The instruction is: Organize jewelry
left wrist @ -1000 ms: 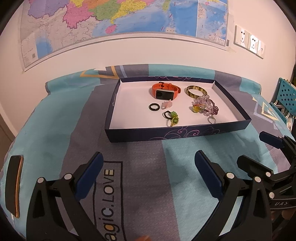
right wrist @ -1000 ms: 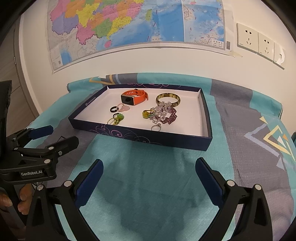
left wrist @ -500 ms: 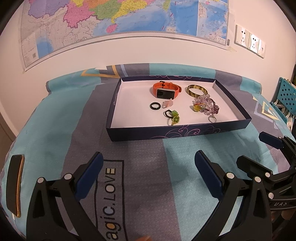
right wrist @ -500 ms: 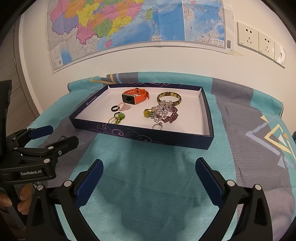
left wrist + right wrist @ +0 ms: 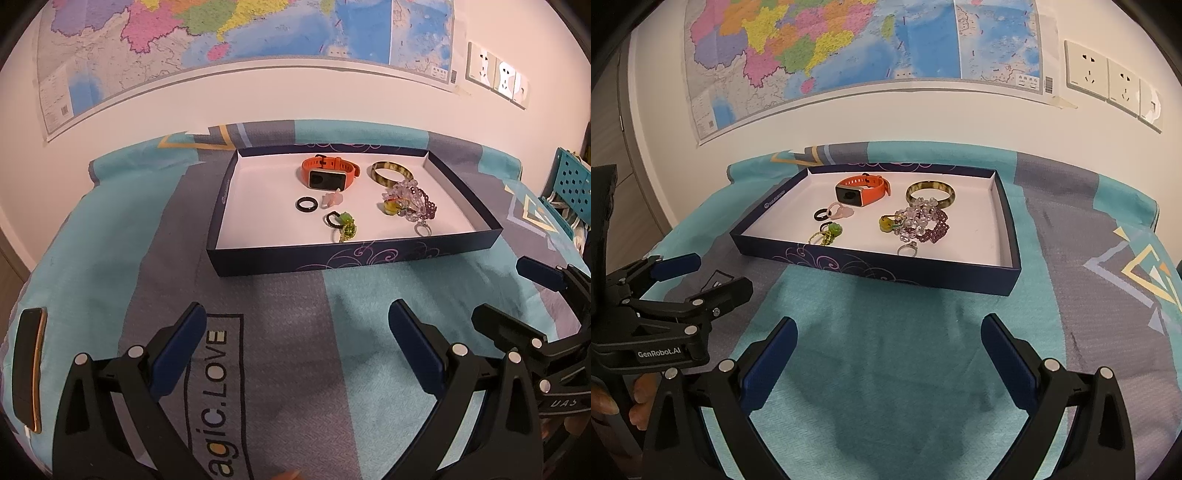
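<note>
Jewelry (image 5: pixel 410 201): beaded, glossy | shallow cardboard tray (image 5: pixel 354 254) | both hand-held grippers spread wide, empty

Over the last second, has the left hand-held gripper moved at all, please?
Yes, slightly. In its own view the navy tray and the phone both sit a little lower than a second ago, so the left hand-held gripper has tilted or risen slightly.
</note>
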Motion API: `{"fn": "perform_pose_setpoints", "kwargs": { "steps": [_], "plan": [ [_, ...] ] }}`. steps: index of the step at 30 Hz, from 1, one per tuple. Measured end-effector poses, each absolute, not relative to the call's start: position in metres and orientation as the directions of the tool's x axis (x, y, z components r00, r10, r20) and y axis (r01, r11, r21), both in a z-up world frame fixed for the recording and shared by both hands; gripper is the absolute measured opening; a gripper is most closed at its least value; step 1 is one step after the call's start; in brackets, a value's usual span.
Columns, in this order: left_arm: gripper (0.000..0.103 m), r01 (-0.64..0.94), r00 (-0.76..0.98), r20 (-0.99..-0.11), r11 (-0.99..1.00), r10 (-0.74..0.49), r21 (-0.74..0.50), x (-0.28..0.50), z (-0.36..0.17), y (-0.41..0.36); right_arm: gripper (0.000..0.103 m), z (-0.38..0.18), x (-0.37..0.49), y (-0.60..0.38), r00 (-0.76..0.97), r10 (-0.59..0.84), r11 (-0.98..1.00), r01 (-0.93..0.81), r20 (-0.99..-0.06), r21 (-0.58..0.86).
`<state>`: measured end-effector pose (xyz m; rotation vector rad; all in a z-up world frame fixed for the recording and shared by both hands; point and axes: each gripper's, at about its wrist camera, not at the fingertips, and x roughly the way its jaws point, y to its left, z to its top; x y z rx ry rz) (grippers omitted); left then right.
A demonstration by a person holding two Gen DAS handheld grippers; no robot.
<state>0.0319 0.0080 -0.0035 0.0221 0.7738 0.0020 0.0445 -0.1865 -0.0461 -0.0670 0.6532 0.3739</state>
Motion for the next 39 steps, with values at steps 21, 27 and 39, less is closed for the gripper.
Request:
{"fn": "perform_pose_setpoints", "kwargs": {
  "steps": [21, 27, 39],
  "plan": [
    [0.097, 0.009, 0.708, -0.706, 1.000, 0.009, 0.021, 0.0345, -0.0049, 0.0078, 0.096, -0.0462, 0.0457, -0.1858, 0.724, 0.319, 0.930, -0.362, -0.611, 0.057],
    [0.097, 0.009, 0.708, -0.706, 1.000, 0.009, 0.021, 0.0349, -0.0049, 0.0080, 0.096, -0.0469, 0.0462, -0.1852, 0.722, 0.319, 0.930, -0.364, -0.614, 0.055],
    [0.097, 0.012, 0.706, -0.708, 1.000, 0.007, 0.021, 0.0358, -0.0047, 0.0077, 0.096, -0.0473, 0.0465, -0.1854, 0.721, 0.319, 0.930, -0.363, -0.616, 0.056]
  ]
}}
